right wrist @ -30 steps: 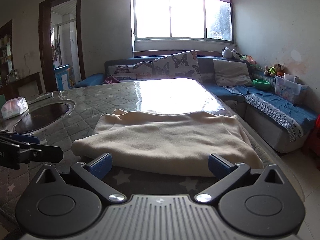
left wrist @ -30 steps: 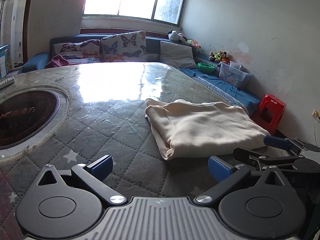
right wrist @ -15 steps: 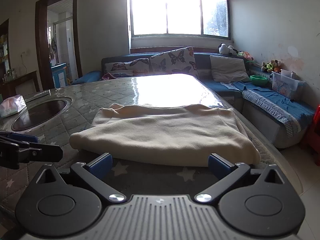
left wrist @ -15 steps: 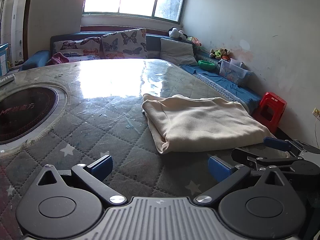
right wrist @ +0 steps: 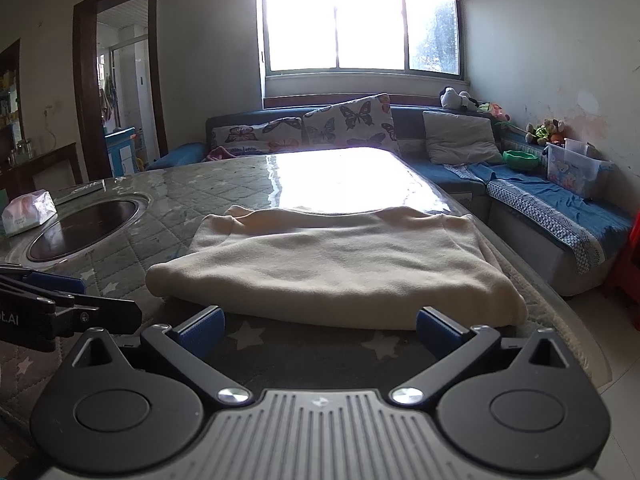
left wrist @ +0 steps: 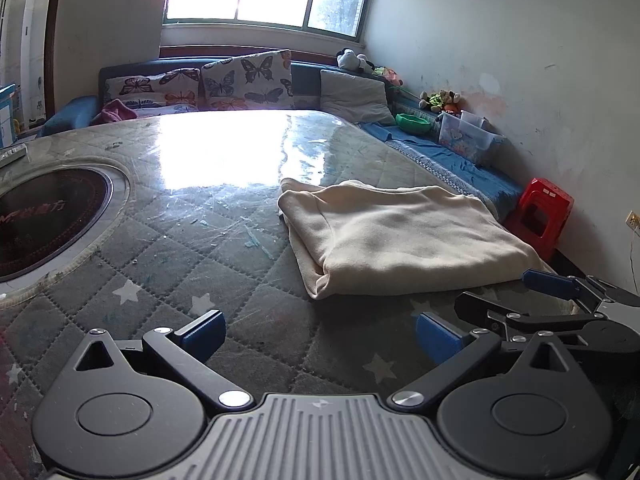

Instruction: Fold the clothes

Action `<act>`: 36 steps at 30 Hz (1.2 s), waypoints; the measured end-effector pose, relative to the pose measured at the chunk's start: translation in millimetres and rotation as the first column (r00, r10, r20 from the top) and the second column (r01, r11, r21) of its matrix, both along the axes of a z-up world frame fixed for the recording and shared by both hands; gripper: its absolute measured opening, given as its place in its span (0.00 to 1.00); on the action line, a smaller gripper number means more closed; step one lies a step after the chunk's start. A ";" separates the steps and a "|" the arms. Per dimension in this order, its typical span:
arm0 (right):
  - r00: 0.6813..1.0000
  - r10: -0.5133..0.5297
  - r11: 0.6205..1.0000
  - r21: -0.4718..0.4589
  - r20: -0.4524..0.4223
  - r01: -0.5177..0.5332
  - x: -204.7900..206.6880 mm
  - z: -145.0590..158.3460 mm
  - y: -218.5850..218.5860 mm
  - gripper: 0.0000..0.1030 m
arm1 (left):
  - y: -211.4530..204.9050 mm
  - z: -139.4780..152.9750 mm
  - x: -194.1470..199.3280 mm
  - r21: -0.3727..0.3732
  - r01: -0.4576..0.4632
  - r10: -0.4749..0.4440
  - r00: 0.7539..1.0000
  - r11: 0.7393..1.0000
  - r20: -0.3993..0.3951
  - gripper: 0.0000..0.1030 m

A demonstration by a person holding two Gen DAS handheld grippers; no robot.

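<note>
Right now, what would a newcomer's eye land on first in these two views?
Probably the cream folded garment lying on the quilted table cover, near the table's right edge. Then the dark round inset plate to its left, and the window glare on the table's far end.

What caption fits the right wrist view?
Open right gripper facing a folded cream fleece garment on the quilted grey table.

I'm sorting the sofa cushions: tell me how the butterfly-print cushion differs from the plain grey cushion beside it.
The butterfly-print cushion is white with dark and orange butterflies; the plain grey cushion has no pattern. The butterfly one looks wider and stands nearer the window's middle; the grey one sits toward the sofa's corner, below the plush toy. Both are rectangular and lean upright against the blue sofa back.
</note>
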State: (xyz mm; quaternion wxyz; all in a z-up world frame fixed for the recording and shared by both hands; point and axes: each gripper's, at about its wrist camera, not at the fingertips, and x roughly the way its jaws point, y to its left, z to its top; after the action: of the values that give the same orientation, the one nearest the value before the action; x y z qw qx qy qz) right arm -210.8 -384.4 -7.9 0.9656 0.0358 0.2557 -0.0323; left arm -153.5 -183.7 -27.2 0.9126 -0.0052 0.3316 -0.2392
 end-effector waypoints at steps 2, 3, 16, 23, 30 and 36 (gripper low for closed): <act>1.000 0.001 1.000 0.003 -0.001 -0.001 -0.1 -0.3 0.2 1.00 | -0.9 -0.1 -0.7 0.001 0.002 -0.002 1.000 1.000 0.001 1.00; 1.000 0.002 1.000 0.005 -0.002 -0.002 -0.2 -0.5 0.3 1.00 | -1.2 -0.2 -1.0 0.002 0.001 -0.001 1.000 1.000 0.001 1.00; 1.000 -0.008 1.000 0.019 -0.007 0.008 -3.2 -4.5 -0.9 1.00 | -5.1 -5.0 -3.6 0.018 -0.001 0.002 1.000 1.000 -0.014 1.00; 1.000 -0.008 1.000 0.024 -0.007 0.008 -4.0 -5.1 -0.4 1.00 | -7.1 -6.6 -5.6 0.026 -0.004 0.005 1.000 1.000 -0.016 1.00; 1.000 -0.007 1.000 0.028 -0.007 0.007 -4.8 -5.2 0.1 1.00 | -7.2 -7.9 -7.6 0.030 -0.005 0.006 1.000 1.000 -0.020 1.00; 1.000 -0.006 1.000 0.029 -0.005 0.006 -5.4 -4.9 0.5 1.00 | -7.1 -7.0 -8.2 0.031 -0.009 0.010 1.000 0.999 -0.014 1.00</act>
State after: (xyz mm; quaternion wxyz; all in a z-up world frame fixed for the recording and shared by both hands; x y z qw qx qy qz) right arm -216.2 -383.8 -12.8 0.9643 0.0505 0.2582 -0.0317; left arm -161.7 -190.8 -34.2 0.9112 0.0058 0.3419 -0.2296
